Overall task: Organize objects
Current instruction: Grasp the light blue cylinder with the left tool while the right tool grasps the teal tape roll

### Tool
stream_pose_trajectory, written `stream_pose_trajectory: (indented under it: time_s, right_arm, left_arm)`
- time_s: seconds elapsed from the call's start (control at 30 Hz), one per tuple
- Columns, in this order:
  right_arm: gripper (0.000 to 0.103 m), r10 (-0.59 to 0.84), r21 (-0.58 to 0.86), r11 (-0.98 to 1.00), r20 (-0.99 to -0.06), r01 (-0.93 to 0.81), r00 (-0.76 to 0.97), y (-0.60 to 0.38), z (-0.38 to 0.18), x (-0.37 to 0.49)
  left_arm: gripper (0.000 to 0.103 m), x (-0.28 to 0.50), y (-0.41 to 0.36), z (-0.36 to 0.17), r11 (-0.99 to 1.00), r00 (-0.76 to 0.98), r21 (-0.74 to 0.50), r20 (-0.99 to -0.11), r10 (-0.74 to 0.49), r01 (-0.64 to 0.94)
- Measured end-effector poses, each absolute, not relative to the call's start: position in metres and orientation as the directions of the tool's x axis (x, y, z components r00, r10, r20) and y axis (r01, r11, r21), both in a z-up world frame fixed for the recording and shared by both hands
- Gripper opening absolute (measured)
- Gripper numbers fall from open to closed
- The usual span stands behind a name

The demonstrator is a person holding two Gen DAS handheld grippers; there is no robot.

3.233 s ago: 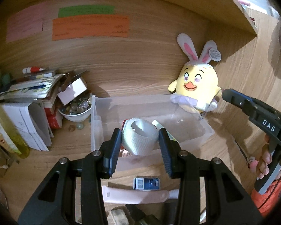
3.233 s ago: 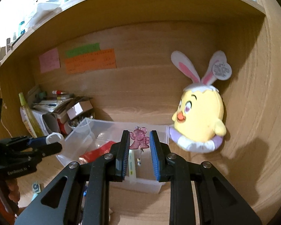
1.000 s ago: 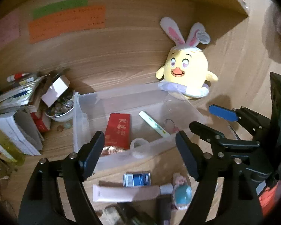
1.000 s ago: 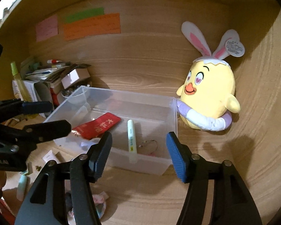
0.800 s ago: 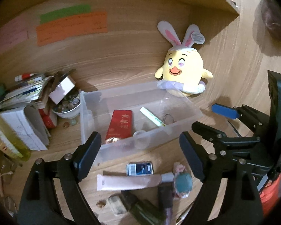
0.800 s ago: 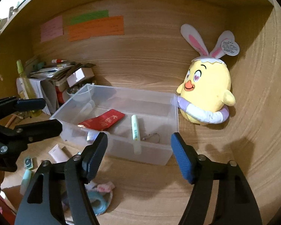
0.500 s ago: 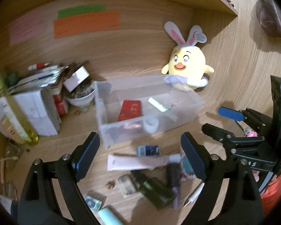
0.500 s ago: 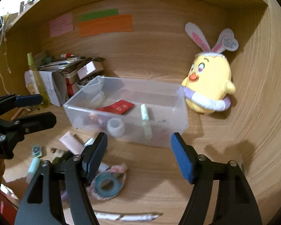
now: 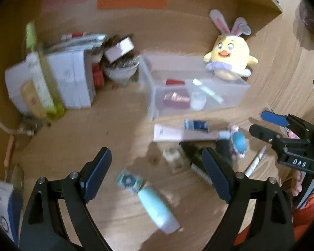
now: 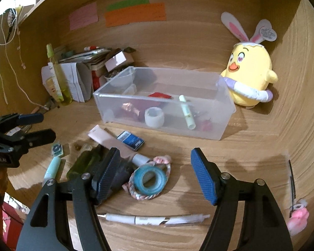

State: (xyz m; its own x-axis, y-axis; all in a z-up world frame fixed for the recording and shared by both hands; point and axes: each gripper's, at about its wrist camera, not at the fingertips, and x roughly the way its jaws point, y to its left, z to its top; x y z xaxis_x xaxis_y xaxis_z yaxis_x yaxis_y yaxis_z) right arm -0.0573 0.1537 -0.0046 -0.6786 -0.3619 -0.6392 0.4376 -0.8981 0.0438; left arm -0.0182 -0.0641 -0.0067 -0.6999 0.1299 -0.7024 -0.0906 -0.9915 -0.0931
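- The left gripper (image 9: pixel 157 175) has its jaws spread wide with nothing between them. It hangs above the loose items at the near left of the desk, where a pale mint tube (image 9: pixel 158 209) and a small green-and-blue packet (image 9: pixel 129 181) lie, probably so it can come down over one of them.
- The right gripper (image 10: pixel 155 174) is also open and empty. Its jaws frame a blue tape roll (image 10: pixel 149 180) that sits inside a pastel braided loop (image 10: pixel 136 191), which makes the roll the likely next pick.
- The clear plastic bin (image 10: pixel 115 113) stands against the back of the desk, just beside the yellow chick toy (image 10: pixel 249 77). It already holds a white tape roll (image 10: pixel 154 117), a pale green pen (image 10: pixel 187 113), a red packet (image 10: pixel 159 95) and a small pink charm (image 10: pixel 206 124), so it seems to be the collecting spot.
- Still outside it, in front of the bin, are a long pinkish tube (image 10: pixel 108 140), a small blue box (image 10: pixel 130 140), a dark green bottle (image 10: pixel 84 163) and a white pen (image 10: pixel 152 219) nearest the camera.
- The task looks partly done, with several items left on the desk.
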Motion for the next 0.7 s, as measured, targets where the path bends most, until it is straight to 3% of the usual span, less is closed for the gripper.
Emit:
stream_pose_trajectory:
  time_s: [0.3, 0.43, 0.53, 0.7]
  right_arm:
    - [0.066, -0.356, 0.069, -0.901, -0.681, 0.428, -0.639, 0.156, -0.027, -0.058]
    - [0.057, -0.364, 0.084, -0.898, -0.693, 0.432, -0.622, 0.156, -0.034, -0.059]
    - [0.046, -0.374, 0.099, -0.892, -0.707, 0.440, -0.600, 0.154, -0.039, -0.061]
    - [0.046, -0.376, 0.112, -0.893, -0.717, 0.435, -0.587, 0.153, -0.042, -0.066]
  left_arm:
    - [0.089, 0.004, -0.063, -0.038, -0.997, -0.661, -0.056, -0.746, 0.081, -0.058]
    - [0.088, 0.010, -0.054, -0.046, -0.997, -0.652, -0.046, -0.754, 0.080, -0.070]
    - [0.082, 0.013, -0.050, -0.050, -0.996, -0.646, -0.047, -0.759, 0.082, -0.072]
    - [0.067, 0.014, -0.054, -0.058, -0.995, -0.621, -0.078, -0.778, 0.098, -0.059]
